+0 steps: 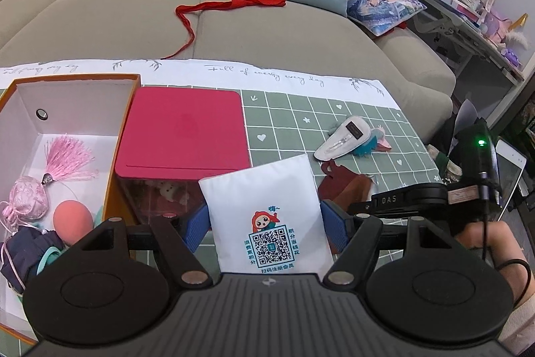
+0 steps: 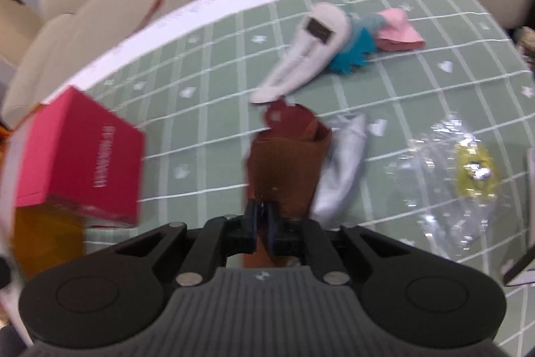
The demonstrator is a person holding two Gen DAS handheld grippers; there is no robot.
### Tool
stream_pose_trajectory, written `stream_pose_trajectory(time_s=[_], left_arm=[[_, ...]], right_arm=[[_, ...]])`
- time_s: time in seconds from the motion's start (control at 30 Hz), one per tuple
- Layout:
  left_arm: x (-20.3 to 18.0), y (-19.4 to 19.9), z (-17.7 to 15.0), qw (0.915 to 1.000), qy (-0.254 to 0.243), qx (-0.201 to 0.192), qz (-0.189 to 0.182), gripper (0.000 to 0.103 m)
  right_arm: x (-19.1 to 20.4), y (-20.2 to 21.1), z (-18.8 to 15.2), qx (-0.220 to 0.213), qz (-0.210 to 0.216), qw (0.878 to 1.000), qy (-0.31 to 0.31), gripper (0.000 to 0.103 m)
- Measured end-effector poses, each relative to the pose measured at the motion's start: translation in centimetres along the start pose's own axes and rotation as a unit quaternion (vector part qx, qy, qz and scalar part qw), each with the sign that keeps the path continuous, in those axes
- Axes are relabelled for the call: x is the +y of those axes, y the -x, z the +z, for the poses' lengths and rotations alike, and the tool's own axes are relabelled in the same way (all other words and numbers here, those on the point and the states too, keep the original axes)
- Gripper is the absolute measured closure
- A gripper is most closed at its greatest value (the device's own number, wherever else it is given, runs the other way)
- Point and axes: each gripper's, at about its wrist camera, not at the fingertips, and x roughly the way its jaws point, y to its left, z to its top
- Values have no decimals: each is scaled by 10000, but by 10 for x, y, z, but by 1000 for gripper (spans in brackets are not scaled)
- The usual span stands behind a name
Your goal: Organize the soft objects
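The left gripper [image 1: 264,225] clasped a flat white fabric pouch printed with a QR code [image 1: 267,216] between its blue pads, the pouch upright, long axis vertical, just beside the open orange cardboard box [image 1: 122,136]. The right gripper [image 2: 262,221], jaws nearly closed, pinched the near end of a brown felt piece [image 2: 284,159], whose long axis ran away from the fingers over the green checked tablecloth [image 2: 207,89].
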Motion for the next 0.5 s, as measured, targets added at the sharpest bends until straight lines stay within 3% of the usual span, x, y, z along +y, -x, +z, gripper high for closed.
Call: stream_pose_trajectory(time_s=[0.1, 0.2, 0.3, 0.37, 0.4, 0.5], left_arm=[[-1, 0, -2, 10000, -16, 17, -10, 22], [0, -1, -2, 10000, -23, 39, -17, 22], [0, -2, -3, 10000, -4, 57, -26, 22], [0, -2, -5, 10000, 3, 71, -35, 22], [0, -2, -4, 10000, 3, 80, -37, 22], [1, -2, -4, 10000, 10, 85, -39, 22]], right_arm=[[-5, -2, 0, 72, -142, 9998, -94, 77], [-6, -4, -1, 43, -519, 9986, 11, 74], [-13, -9, -2, 101, -483, 9987, -129, 73], [-15, -8, -3, 51, -482, 9987, -175, 84], [-14, -6, -4, 3, -494, 9986, -179, 99], [-9, 6, -3, -181, -428, 9989, -78, 102]])
